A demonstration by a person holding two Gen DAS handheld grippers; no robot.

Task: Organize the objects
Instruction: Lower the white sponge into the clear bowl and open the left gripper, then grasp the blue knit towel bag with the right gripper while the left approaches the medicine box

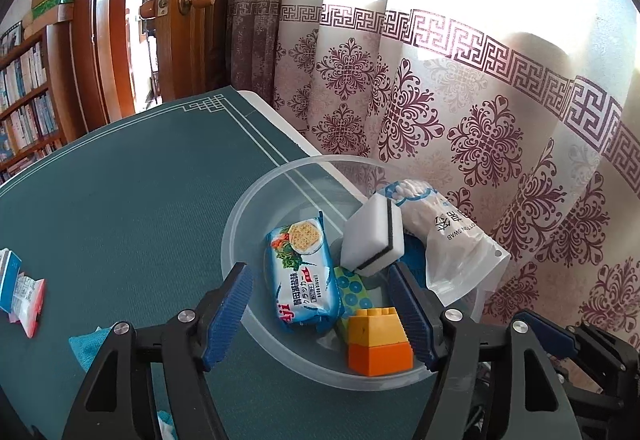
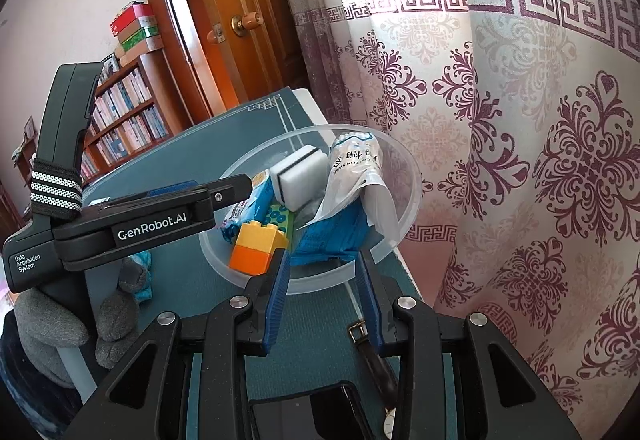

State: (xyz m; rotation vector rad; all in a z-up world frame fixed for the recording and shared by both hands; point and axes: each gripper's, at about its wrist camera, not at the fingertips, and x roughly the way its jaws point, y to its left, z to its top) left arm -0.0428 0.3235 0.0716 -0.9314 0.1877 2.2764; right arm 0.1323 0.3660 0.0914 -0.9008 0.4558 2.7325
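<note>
left claw (image 1: 320, 316) wide over clear bowl (image 1: 240, 207) | right claw (image 2: 324, 296) wide, empty | cracker packet (image 1: 302, 272) in bowl: light, crinkly, fragile; pinch across middle

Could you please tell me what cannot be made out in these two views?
- Wristwatch: right wrist view, mostly hidden behind the right gripper.
- Blue packet in the bowl: label hidden by the cotton swab bag.
- Cartons: left wrist view, cut off by the edge.

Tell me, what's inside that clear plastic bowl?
The bowl holds a cracker packet, a white sponge, a cotton swab bag, a yellow-orange block and a green dotted piece, partly covered.
</note>
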